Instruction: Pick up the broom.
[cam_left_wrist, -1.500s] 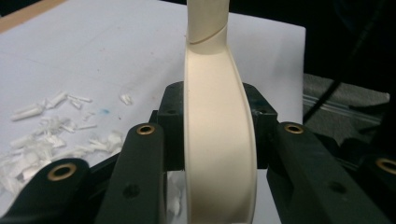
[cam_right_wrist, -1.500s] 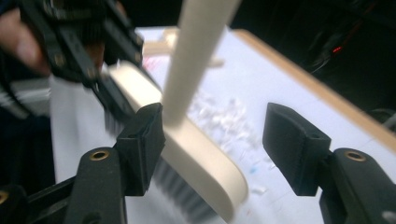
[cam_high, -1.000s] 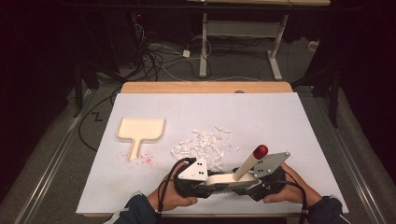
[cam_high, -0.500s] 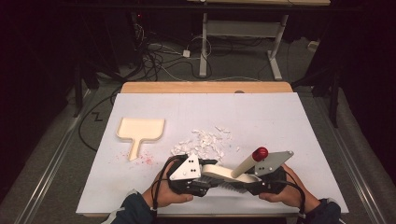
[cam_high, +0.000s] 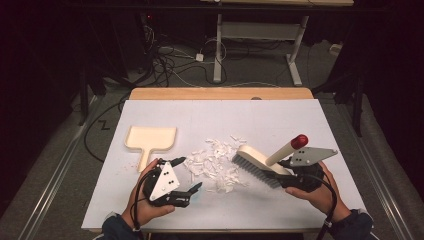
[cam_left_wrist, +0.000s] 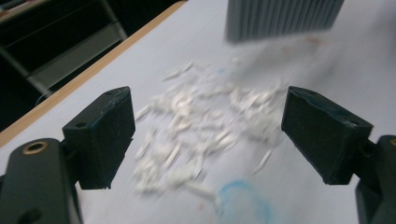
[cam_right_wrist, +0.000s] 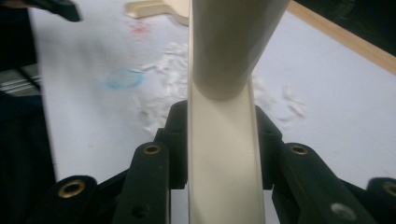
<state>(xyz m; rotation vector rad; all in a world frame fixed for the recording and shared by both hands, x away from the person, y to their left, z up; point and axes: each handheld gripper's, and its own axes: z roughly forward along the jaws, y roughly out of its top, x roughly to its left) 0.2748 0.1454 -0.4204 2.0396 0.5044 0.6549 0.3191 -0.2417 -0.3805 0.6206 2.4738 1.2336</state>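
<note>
A cream brush (cam_high: 255, 162) with grey bristles and a red-tipped handle (cam_high: 299, 142) hangs tilted just right of a heap of white paper scraps (cam_high: 215, 162). My right gripper (cam_high: 282, 175) is shut on the brush's cream back (cam_right_wrist: 224, 154), its jaws pressed to both sides. My left gripper (cam_high: 189, 174) sits at the heap's left edge. Its jaws have just been opening and now stand wide, with nothing between them. Ahead of the left gripper (cam_left_wrist: 208, 135) lie the scraps (cam_left_wrist: 196, 126), and beyond them the bristles (cam_left_wrist: 280, 18). A cream dustpan (cam_high: 150, 139) lies flat at the left.
A white sheet (cam_high: 320, 125) covers the table, with a wooden strip (cam_high: 220, 93) along its far edge. A blue scribbled ring (cam_left_wrist: 243, 200) marks the sheet near the scraps. Cables and desk legs stand on the dark floor behind.
My left gripper has let go of the brush, opened wide and moved left. The right gripper has drawn the brush up and to the right.
</note>
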